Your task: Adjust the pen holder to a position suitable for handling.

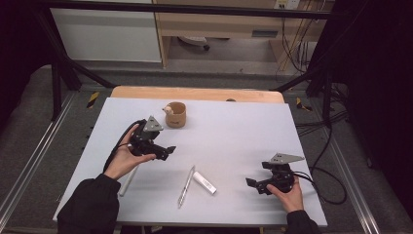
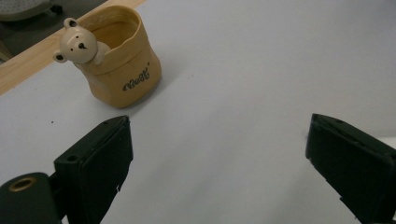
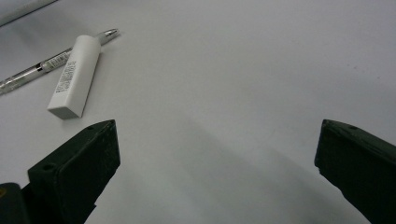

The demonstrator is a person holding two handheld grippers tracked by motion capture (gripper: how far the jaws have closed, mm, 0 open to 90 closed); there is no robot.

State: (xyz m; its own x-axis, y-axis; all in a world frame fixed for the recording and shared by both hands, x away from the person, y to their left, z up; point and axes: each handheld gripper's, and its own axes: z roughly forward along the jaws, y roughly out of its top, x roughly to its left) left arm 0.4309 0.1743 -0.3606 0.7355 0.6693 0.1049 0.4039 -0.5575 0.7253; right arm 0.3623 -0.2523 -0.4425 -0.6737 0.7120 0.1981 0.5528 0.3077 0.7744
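A tan pen cup (image 1: 175, 115) (image 2: 122, 63) with a small bear figure (image 2: 77, 44) on its rim stands near the far edge of the white table (image 1: 234, 131). My left gripper (image 1: 167, 152) (image 2: 219, 168) is open, hovering left of centre, just in front of the cup, with nothing between its jaws. A clear pen (image 1: 186, 186) (image 3: 51, 60) and a white rectangular eraser (image 1: 204, 183) (image 3: 74, 77) lie side by side near the front middle. My right gripper (image 1: 254, 185) (image 3: 215, 172) is open at the front right, its jaws pointing toward the eraser, apart from it.
A second white pen (image 1: 128, 181) lies by the person's left wrist. A wooden board edge (image 1: 195, 92) runs behind the table. Black frame bars (image 1: 68, 68) and cables (image 1: 321, 161) flank the table.
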